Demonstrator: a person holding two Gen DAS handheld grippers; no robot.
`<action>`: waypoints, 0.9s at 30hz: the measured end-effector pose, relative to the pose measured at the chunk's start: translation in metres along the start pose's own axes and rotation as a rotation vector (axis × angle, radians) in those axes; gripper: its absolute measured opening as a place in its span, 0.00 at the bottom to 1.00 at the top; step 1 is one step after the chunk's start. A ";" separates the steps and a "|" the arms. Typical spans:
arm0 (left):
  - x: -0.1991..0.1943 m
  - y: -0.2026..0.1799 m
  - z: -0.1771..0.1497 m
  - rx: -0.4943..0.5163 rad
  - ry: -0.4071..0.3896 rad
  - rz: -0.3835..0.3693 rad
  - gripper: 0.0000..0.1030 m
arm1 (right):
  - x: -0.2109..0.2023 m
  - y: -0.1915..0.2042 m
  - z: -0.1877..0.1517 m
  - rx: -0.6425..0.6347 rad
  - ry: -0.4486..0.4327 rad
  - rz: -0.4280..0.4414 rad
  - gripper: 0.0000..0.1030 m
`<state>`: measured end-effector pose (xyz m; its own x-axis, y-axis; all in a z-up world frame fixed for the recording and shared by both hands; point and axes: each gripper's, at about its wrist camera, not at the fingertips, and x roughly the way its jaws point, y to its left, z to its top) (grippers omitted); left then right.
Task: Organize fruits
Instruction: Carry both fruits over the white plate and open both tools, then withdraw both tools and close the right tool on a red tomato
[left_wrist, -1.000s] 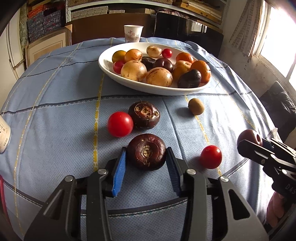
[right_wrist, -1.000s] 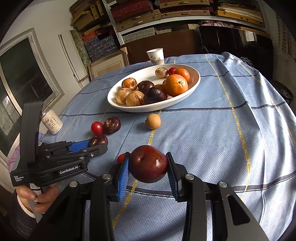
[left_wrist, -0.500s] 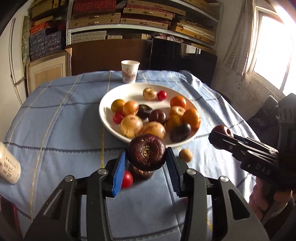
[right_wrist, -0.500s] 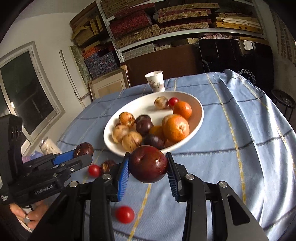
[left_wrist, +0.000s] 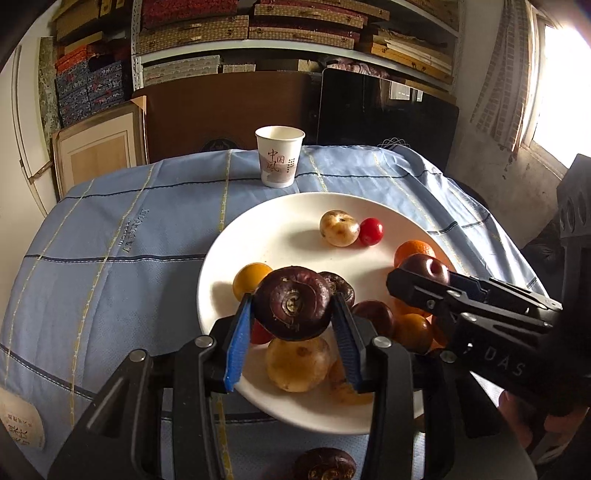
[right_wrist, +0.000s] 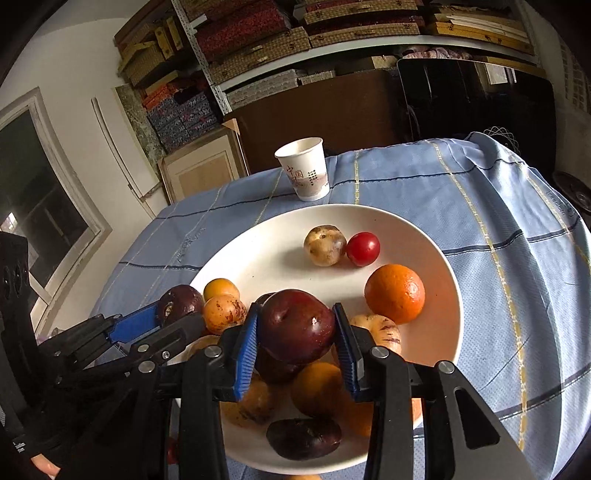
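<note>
Left gripper (left_wrist: 293, 334), lower centre of its view, is clamped on a dark ringed fruit (left_wrist: 293, 308) above the white plate (left_wrist: 280, 229). Right gripper (right_wrist: 295, 338), likewise low centre, grips a dark red plum (right_wrist: 297, 325) over the same plate. Farther up the frame: orange (right_wrist: 394, 293), cherry tomato (right_wrist: 363, 248), then paper cup (right_wrist: 304, 168) on the blue tablecloth (right_wrist: 498, 206).

My left claw (left_wrist: 293, 341) is showing black angular arms, silver screws and blue ribbed pads (left_wrist: 236, 350). My right claw (right_wrist: 295, 349) is looking the same, with white "DAS" lettering on its side, visible from the left wrist.
</note>
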<state>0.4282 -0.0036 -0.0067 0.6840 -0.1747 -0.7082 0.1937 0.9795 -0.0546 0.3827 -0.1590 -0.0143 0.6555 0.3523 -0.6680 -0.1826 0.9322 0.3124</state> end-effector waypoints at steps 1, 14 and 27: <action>0.001 0.000 -0.001 0.000 -0.002 0.007 0.44 | 0.003 0.000 0.000 -0.003 0.008 -0.001 0.39; -0.094 0.007 -0.032 -0.041 -0.159 0.041 0.85 | -0.076 -0.015 -0.029 0.061 -0.099 0.077 0.48; -0.100 0.020 -0.131 -0.110 -0.033 0.143 0.95 | -0.093 0.007 -0.129 -0.043 0.043 0.075 0.57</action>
<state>0.2713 0.0469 -0.0290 0.7218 -0.0343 -0.6912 0.0157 0.9993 -0.0332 0.2264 -0.1748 -0.0372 0.6065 0.4238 -0.6727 -0.2620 0.9054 0.3342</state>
